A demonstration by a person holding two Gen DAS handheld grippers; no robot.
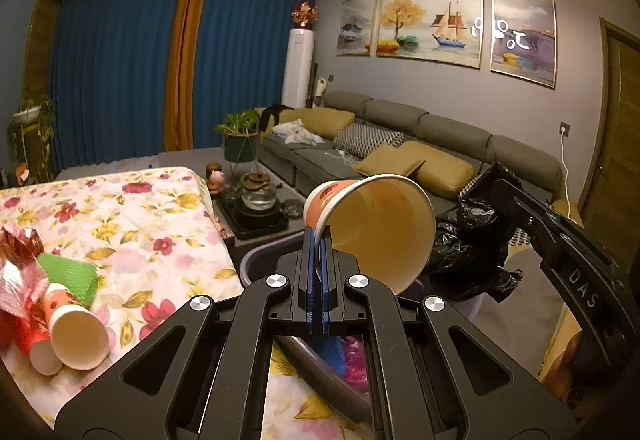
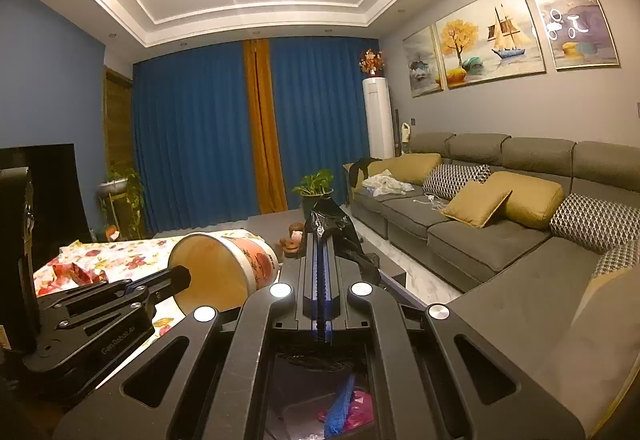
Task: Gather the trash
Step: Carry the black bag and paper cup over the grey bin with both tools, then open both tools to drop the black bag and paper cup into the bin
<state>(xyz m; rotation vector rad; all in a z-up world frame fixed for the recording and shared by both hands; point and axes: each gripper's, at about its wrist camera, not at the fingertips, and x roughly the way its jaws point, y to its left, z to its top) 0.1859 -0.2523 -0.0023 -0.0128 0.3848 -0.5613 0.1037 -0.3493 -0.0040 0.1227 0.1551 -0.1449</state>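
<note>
My left gripper [image 1: 319,240] is shut on the rim of an orange-patterned paper cup [image 1: 372,224], held tilted above a purple bin [image 1: 264,256]. The cup also shows in the right wrist view [image 2: 224,272], with the left gripper [image 2: 176,280] clamped on it. My right gripper [image 2: 322,236] is shut on the black trash bag [image 2: 344,232], holding its edge up; the bag also shows in the left wrist view [image 1: 472,252]. More trash lies on the floral table [image 1: 132,224]: two paper cups [image 1: 76,332], a green sponge [image 1: 72,276] and a shiny red wrapper [image 1: 16,272].
A grey sofa [image 2: 500,236] with yellow cushions runs along the right wall. A tea tray with a glass kettle [image 1: 258,195] and a potted plant [image 1: 240,131] stand beyond the table. Blue and pink trash [image 2: 344,408] lies inside the bin below the grippers.
</note>
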